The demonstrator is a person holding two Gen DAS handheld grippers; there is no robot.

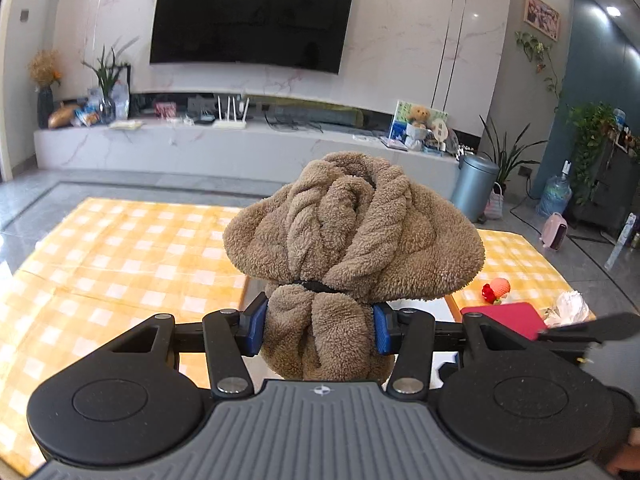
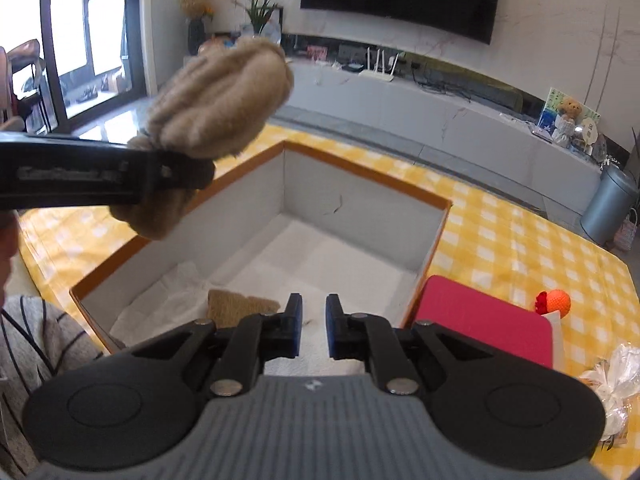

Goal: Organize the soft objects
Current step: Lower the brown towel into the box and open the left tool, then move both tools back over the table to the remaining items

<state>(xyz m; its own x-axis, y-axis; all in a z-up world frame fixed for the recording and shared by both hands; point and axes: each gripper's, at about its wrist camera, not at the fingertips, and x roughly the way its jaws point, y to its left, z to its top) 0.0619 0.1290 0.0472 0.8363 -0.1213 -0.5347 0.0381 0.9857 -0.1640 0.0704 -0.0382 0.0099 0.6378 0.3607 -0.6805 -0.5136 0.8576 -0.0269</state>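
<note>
The left gripper (image 1: pixel 320 328) clenches the fleece bundle (image 1: pixel 352 236) above the box's (image 2: pixel 364 184) left rim. The right gripper (image 2: pixel 313 330), nearly closed and holding nothing, probably hovers over the box floor

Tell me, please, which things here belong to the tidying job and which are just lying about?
Job: the brown fleece bundle clamped in the left gripper, the open box, the right gripper.

Lying about: red pad, orange ball, plastic wrapper.
</note>
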